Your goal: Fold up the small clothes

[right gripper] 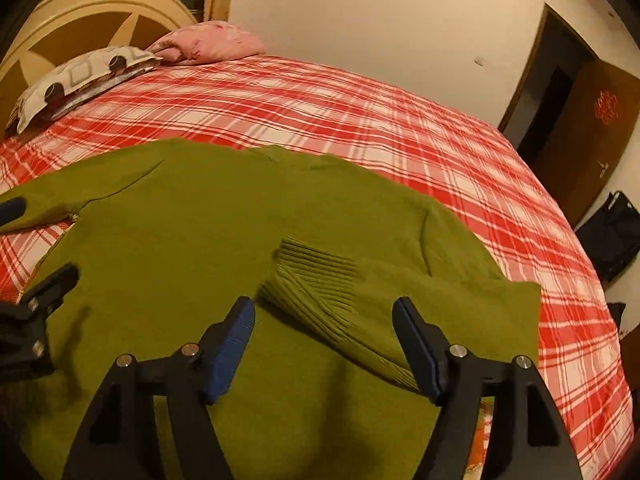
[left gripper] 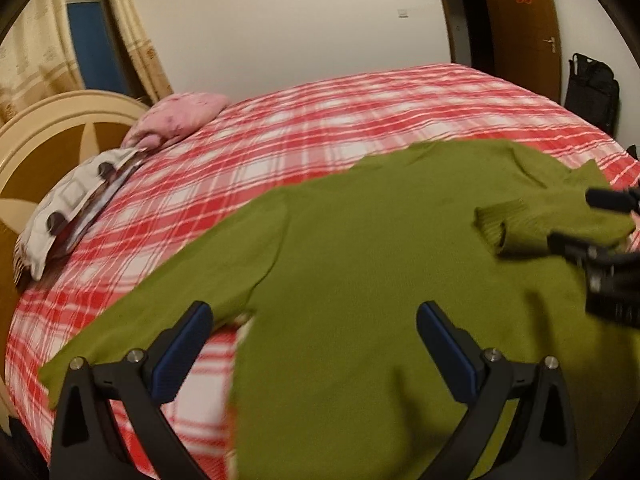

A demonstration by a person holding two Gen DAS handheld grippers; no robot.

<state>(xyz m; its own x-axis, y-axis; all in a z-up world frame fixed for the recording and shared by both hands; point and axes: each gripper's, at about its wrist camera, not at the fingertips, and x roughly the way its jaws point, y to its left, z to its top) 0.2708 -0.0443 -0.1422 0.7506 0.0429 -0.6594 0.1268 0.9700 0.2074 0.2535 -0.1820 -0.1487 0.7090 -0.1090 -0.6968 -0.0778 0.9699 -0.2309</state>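
The green sweater point(right gripper: 192, 240) lies flat across the bed's point(right gripper: 360, 112) near edge, right sleeve point(right gripper: 320, 288) folded in. Both my right gripper point(right gripper: 324, 344) and left gripper point(left gripper: 316, 336) are spread, empty. Next I should pinch the left sleeve's point(left gripper: 160, 288) cuff and fold it squarely inward.

Green sweater point(right gripper: 192, 240) under parted jaws

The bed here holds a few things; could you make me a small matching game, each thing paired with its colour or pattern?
Things:
1. sweater
2. bedsheet
3. small cushion
4. pillow

Looks:
A. plain pink
B. red and white plaid
C. olive green
D. white with dark dots and grey squares

Pairs: 1-C, 2-B, 3-A, 4-D
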